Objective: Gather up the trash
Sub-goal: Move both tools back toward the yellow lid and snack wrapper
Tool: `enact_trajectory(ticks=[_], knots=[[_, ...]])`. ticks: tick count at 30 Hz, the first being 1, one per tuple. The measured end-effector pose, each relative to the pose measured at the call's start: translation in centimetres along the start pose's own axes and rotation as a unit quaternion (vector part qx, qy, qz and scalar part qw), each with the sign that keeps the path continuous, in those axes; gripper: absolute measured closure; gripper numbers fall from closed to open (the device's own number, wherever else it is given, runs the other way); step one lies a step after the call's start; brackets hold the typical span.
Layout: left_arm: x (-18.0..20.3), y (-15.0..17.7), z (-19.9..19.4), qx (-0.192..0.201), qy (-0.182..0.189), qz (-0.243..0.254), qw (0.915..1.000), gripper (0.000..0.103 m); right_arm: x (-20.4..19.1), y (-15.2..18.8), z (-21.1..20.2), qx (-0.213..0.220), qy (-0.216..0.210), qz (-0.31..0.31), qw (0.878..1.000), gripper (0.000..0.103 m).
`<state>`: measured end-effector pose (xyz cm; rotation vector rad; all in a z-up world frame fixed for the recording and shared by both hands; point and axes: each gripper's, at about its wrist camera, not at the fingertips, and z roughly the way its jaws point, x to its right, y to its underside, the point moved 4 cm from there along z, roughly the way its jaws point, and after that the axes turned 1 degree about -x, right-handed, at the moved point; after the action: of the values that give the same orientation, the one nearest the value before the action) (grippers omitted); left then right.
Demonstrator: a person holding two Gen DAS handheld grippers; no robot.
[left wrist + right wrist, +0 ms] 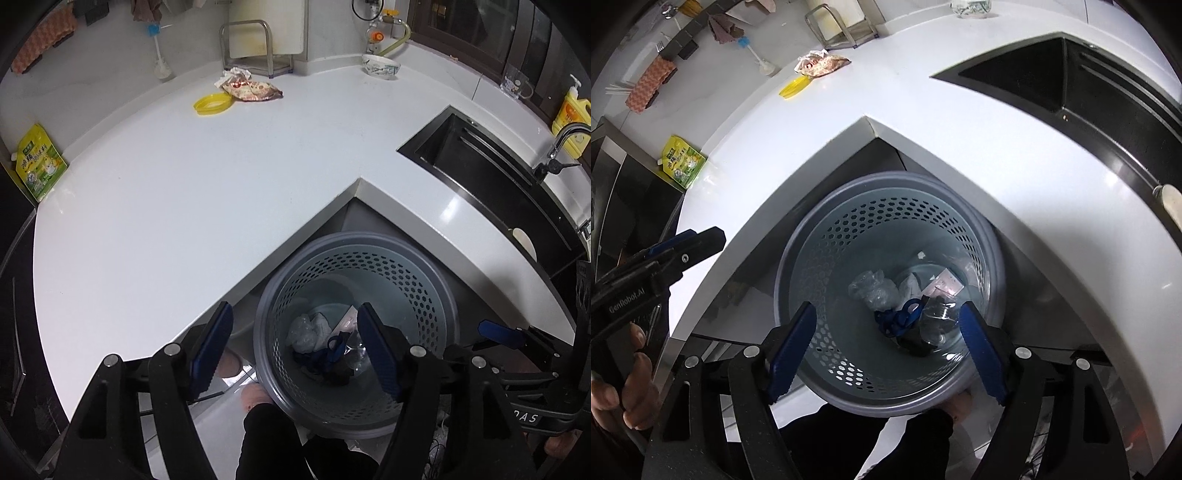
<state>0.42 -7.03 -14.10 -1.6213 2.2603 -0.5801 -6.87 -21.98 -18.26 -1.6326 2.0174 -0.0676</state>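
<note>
A grey perforated trash basket (424, 295) stands on the floor in the inner corner of the white counter. Inside it lie crumpled clear plastic (306, 328), a blue strap (332, 350), a clear bottle (357, 349) and a white card (349, 317). My left gripper (293, 314) hangs open above the basket's near left rim, with nothing between its blue pads. My right gripper (886, 308) is open over the basket (849, 240) too, and empty. On the far counter lie a crumpled snack wrapper (255, 88), a yellow lid (213, 103) and a wad of tissue (236, 74).
A green-yellow pouch (40, 162) leans at the counter's left end. A bowl (380, 64), a glass mug (515, 83) and a yellow soap bottle (570, 118) stand at the back right. The black sink (480, 158) is on the right. A dark trouser leg (273, 435) stands beside the basket.
</note>
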Motion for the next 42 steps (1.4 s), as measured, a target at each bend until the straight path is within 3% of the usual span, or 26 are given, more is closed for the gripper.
enact_trajectory(ticks=[15,23,33,42], knots=[[-1.7,-2.5,-3.8,0.039,-0.005,-0.038,0.9985,0.032,-1.8,-4.5,-4.4,0.060,-0.015,-0.038,0.997,0.027],[-5.5,-4.9,-4.2,0.049,-0.019,-0.067,0.9964,0.030,-4.2,-8.5,-4.4,0.082,-0.014,-0.056,0.995,0.027],[-12.1,-10.4,-3.8,0.076,-0.029,-0.078,0.9936,0.025,-8.1,-15.2,-1.4,0.098,0.002,-0.075,0.992,0.027],[-17.7,-16.5,0.4,0.079,-0.028,-0.077,0.9935,0.020,-11.4,-23.0,3.9,0.093,0.021,-0.096,0.991,0.027]])
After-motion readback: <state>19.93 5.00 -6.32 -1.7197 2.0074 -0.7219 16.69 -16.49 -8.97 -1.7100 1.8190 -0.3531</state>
